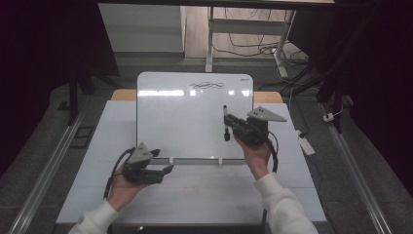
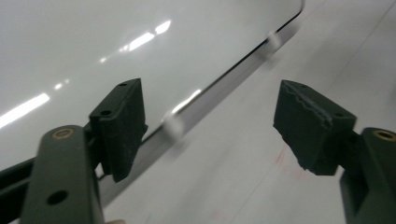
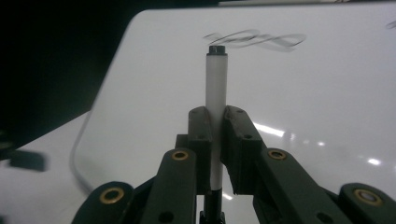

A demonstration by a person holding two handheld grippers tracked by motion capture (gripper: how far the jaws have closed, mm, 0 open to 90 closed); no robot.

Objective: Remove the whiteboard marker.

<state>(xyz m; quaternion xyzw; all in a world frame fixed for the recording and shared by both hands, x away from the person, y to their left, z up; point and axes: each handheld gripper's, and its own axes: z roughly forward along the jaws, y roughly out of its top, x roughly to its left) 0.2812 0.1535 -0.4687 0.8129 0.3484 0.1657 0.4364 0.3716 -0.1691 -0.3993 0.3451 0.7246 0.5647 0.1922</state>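
A pale grey table carries a glossy white rectangular whiteboard, already marked by a black scribble. A white-barrelled marker is clamped in the right gripper, seemingly above the board. The left gripper is held apart, empty. Remaining work is undetermined.

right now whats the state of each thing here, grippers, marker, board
left gripper: open, empty, at the whiteboard's near edge
right gripper: shut on the marker
marker: clamped between the jaws, held over the board
whiteboard: lying on the table, black scribble near its far edge, otherwise clean
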